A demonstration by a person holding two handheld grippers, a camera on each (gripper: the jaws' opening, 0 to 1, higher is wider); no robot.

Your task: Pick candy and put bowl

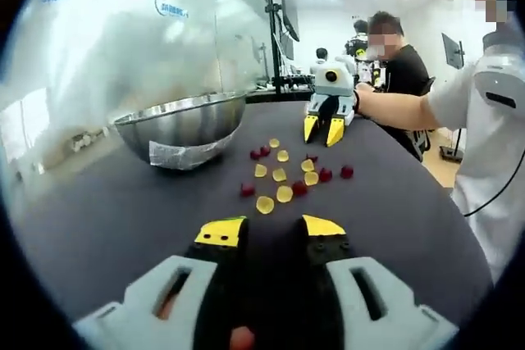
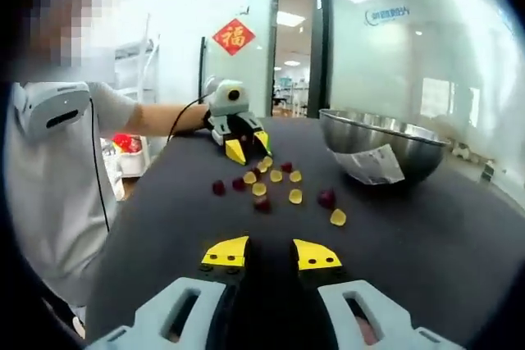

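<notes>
We begin with the dark grey cloth-covered table (image 1: 123, 211), which carries every task item. On it stands the large round stainless-steel bowl (image 1: 184, 125), beside a frosted glass partition (image 1: 123, 30). A white paper label (image 1: 182, 153) is stuck to the bowl's outer wall; we cannot read its print. The partition bears a small blue logo (image 1: 171, 9), too blurred to read. In the right gripper view the same steel bowl (image 2: 381, 145) sits right of centre, and a red diamond-shaped paper sign (image 2: 233, 36) with one gold Chinese character hangs on the wall behind.

A person in a white shirt (image 1: 484, 120) stands at the table's edge; a second person in a black shirt (image 1: 406, 71) sits further back.

The left gripper (image 1: 269, 231), grey with yellow-tipped black jaws, hovers over bare cloth near the candy, jaws parted and empty. We also see it in the right gripper view (image 2: 248, 147), at the far end of the candy. The right gripper (image 2: 271, 253) has its jaws apart with nothing between them; in the left gripper view it (image 1: 325, 130) stands at the cluster's far side, tips down near the cloth.

The candy (image 1: 283, 174), small yellow and dark red gummy pieces, lies scattered on the cloth between the two grippers, just beside the bowl and outside it (image 2: 275, 186).
</notes>
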